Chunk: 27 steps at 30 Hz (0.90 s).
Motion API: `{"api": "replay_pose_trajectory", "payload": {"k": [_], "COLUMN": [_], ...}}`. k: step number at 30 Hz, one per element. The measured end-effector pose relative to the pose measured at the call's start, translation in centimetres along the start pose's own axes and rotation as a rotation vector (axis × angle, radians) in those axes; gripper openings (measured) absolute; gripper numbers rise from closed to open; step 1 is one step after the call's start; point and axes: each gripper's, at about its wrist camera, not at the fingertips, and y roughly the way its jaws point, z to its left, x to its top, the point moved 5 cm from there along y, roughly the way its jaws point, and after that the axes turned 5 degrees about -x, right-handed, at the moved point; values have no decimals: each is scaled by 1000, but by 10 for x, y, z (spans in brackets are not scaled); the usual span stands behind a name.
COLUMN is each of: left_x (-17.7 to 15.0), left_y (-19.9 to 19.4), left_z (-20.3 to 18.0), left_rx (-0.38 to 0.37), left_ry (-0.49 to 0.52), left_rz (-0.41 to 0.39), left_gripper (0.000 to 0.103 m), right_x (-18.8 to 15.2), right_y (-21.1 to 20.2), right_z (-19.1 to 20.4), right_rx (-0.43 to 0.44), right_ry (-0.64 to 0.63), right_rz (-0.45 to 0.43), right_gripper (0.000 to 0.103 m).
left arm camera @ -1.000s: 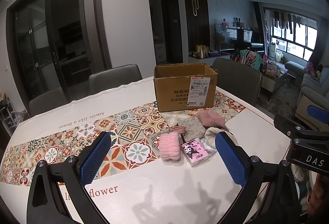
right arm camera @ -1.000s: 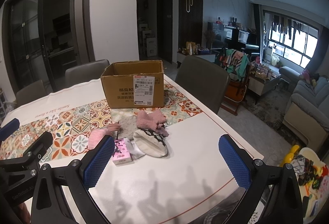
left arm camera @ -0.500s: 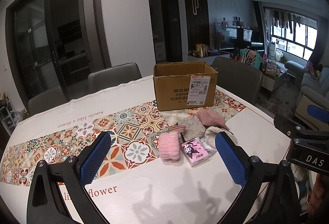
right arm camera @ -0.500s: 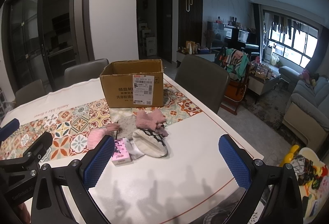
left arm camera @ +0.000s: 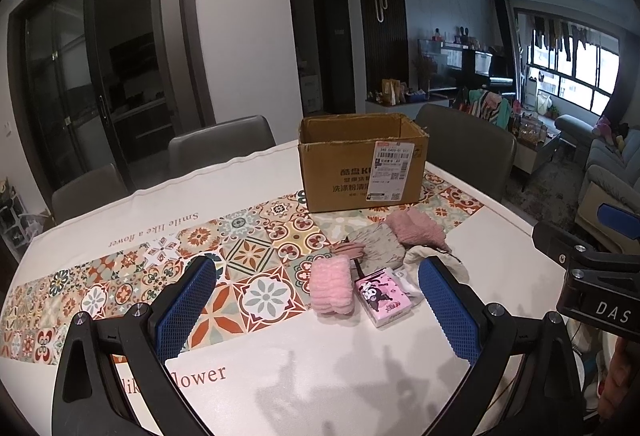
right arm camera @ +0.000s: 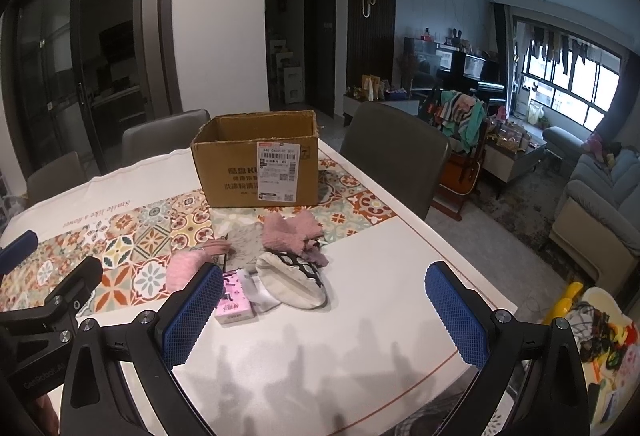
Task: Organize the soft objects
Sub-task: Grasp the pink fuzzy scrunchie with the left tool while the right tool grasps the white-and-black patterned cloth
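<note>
A heap of soft things lies mid-table in front of an open cardboard box [left arm camera: 362, 164] [right arm camera: 258, 160]. A fluffy light-pink roll [left arm camera: 331, 290] [right arm camera: 183, 269] sits beside a pink tissue pack [left arm camera: 385, 296] [right arm camera: 234, 298]. Behind them rest a grey patterned cloth [left arm camera: 376, 245] [right arm camera: 244, 242], a dusty-pink knit piece [left arm camera: 416, 230] [right arm camera: 290, 232] and a cream pouch with black pattern [right arm camera: 294, 278] [left arm camera: 416, 256]. My left gripper [left arm camera: 318, 308] hovers open, short of the heap. My right gripper [right arm camera: 324, 314] is open too, holding nothing.
The table [right arm camera: 360, 336] wears a white cloth with a tiled runner [left arm camera: 132, 272]. Grey chairs [left arm camera: 222, 146] [right arm camera: 394, 156] ring it. The right table edge drops toward the living room floor; a sofa [right arm camera: 600, 196] stands far right.
Both views have shifted only slightly; the box and heap sit a touch lower in frame. Neither gripper's opening has altered and nothing on the table has moved.
</note>
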Motion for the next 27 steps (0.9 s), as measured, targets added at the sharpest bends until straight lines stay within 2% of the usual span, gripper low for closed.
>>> {"api": "replay_pose_trajectory", "payload": {"k": [3, 11, 15, 27], "left_x": [0, -1, -6, -29], "left_y": [12, 52, 75, 145], "left_z": [1, 10, 16, 18], "left_rx": [-5, -18, -33, -85], "left_ry": [-2, 2, -8, -19], "left_rz": [24, 96, 148, 322], "left_gripper": [103, 102, 100, 92], "right_x": [-1, 2, 6, -10], "right_y": [5, 50, 70, 155], "right_z": [-2, 14, 23, 48], "right_rx": [9, 45, 63, 126], "right_ry": [-1, 8, -9, -8], "right_rz": [20, 93, 101, 294], "right_gripper": [103, 103, 103, 103]}}
